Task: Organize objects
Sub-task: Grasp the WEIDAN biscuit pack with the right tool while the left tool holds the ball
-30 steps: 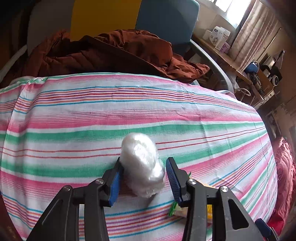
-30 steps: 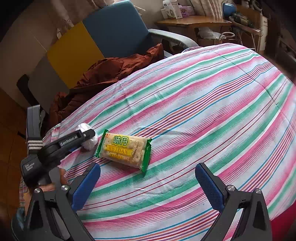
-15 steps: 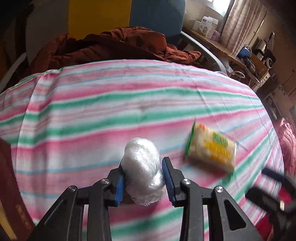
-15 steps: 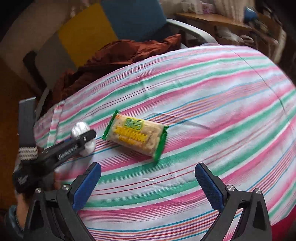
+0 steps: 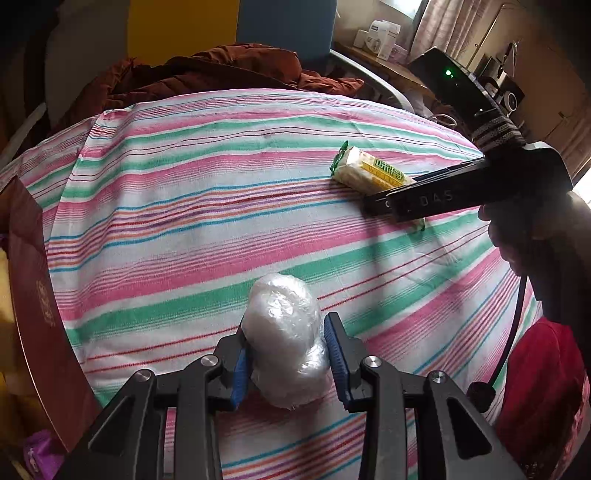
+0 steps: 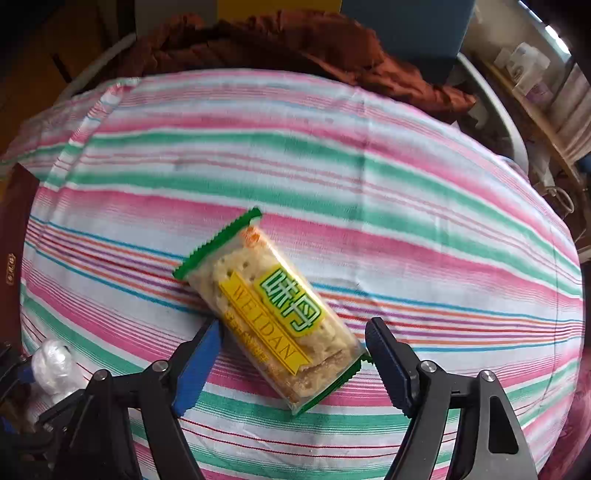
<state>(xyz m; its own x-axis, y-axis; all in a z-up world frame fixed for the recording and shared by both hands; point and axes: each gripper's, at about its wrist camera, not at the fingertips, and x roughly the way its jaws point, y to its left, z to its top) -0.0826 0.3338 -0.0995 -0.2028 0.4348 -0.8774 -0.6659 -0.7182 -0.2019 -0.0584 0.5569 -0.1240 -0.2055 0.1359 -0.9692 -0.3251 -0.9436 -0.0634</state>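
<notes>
Left gripper [image 5: 286,354]: jaws pinching a white bundle wrapped in clear plastic [image 5: 286,332]. Blue pads [image 5: 334,347] press both sides of the bundle; its lower end sits between the fingers, upper end projects forward past the tips. Bundle is over the near part of the striped cloth [image 5: 184,206]; cannot tell whether its underside touches the cloth. Same bundle shows at lower-left edge of right wrist view, partly hidden by black gripper parts.

Right gripper [image 6: 293,358]: jaws spread wide, one finger each side of a cracker packet [image 6: 269,314]. Pads [image 6: 195,365] near the packet's rear end; no firm contact visible on either side. Packet: clear wrap, green serrated ends, yellow band reading "WEIDAN", green label w/ Chinese characters. Lies flat on the cloth, angled diagonally, front end pointing up-left, approx. centre of the cloth. In left wrist view the packet sits far right, well apart from the bundle, w/ the right gripper's black body across its near end.

Surroundings: rust-brown jacket [image 5: 221,74] heaped beyond the cloth's far edge; blue and yellow chair back [image 5: 236,26] behind it. Red fabric [image 5: 543,373] at lower right. Dark maroon box edge [image 5: 37,295] at left.
</notes>
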